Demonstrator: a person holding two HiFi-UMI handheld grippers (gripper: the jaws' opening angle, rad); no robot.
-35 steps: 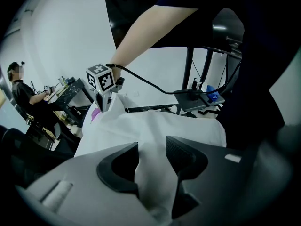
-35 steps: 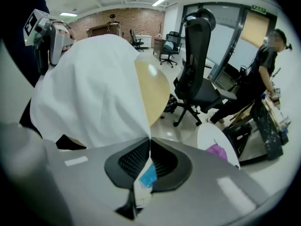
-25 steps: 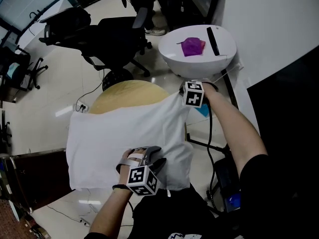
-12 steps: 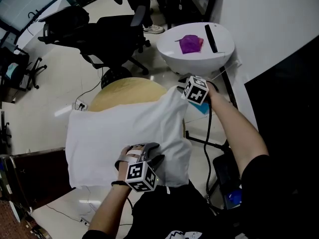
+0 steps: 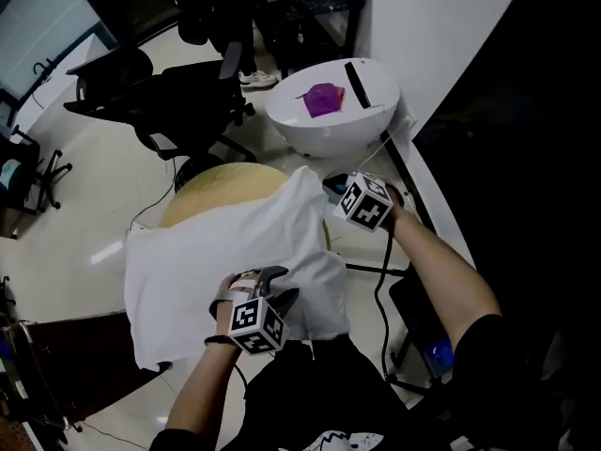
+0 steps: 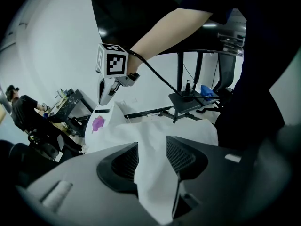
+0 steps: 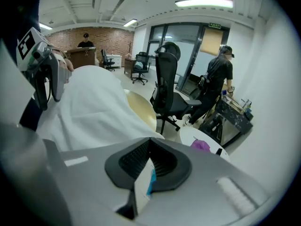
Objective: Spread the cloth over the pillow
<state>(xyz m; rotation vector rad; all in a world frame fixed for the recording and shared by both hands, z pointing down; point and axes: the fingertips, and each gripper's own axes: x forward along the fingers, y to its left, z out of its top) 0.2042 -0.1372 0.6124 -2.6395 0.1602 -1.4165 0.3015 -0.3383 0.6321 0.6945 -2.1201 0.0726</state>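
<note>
Head view, set against the frame a second earlier: the right gripper now stands higher above the round tan table. The far right corner of the white cloth, flat before, is drawn up with it into a peak, and the cloth's right edge has pulled in toward the table's middle. The right fingers have just been closing and are now shut, pinching a thin white edge of the cloth together with a blue tag. The left gripper, at the table's near side, is little changed in place. Its fingers clamp a thick fold of the cloth's near edge, which fills the gap from pad to pad. Hidden or unclear: the cloth covers most of the table, leaving only a tan crescent at the far side. The pillow cannot be told apart from the cloth in any view. The cloth's near right edge runs behind the left gripper and dark clothing. Materials: the cloth is thin, matte and softly creased. The finger pads are black with a fine grid ribbing, and the gripper bodies are grey plastic. The table top is smooth and round. Beyond the table's far side is a glossy white round table bearing a crumpled purple rag and a black bar. At the far left stands a black office chair on pale, shiny floor.
</note>
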